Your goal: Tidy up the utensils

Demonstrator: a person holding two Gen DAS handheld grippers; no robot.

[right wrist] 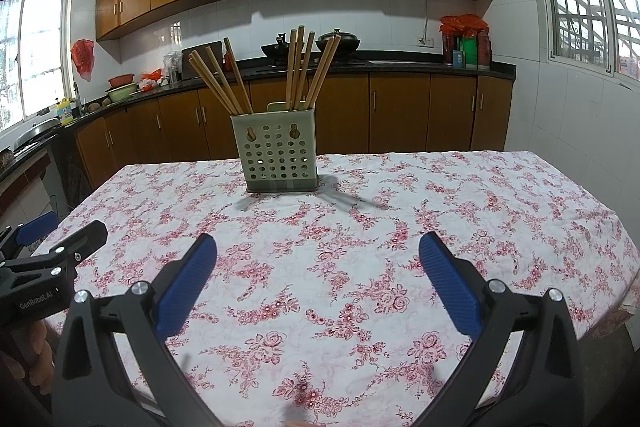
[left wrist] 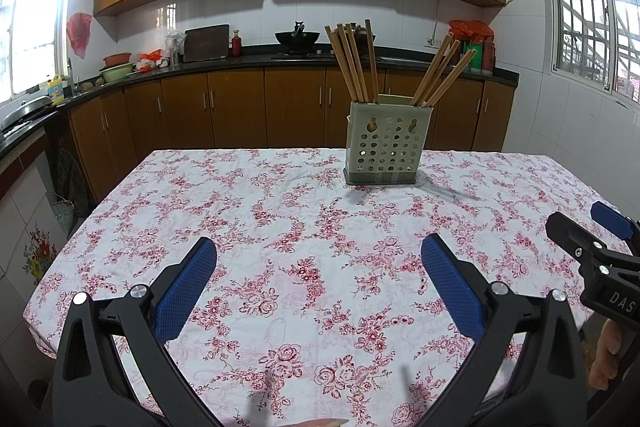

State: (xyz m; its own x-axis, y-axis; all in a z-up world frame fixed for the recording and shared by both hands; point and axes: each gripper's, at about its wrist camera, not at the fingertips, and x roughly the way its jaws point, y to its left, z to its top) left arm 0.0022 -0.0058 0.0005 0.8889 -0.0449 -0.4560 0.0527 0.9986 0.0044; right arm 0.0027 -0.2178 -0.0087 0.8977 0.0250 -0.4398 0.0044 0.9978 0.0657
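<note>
A pale green perforated plastic utensil holder [left wrist: 387,141] stands upright on the far part of a table covered by a white cloth printed with red roses [left wrist: 280,227]. Two bunches of long wooden chopsticks rise from it: the left bunch [left wrist: 354,61] leans left and the right bunch [left wrist: 440,71] leans right, each in its own side of the holder.

The left gripper [left wrist: 319,291] hangs over the near part of the cloth, its blue ribbed pads [left wrist: 186,291] spread wide with nothing between them. The right gripper [right wrist: 318,291] is likewise over the near cloth, jaws wide and empty. Each shows at the edge of the other's view, side by side and apart. Both are well short of the holder.

Behind the table runs a dark kitchen counter with brown wooden cabinets [left wrist: 240,111].
</note>
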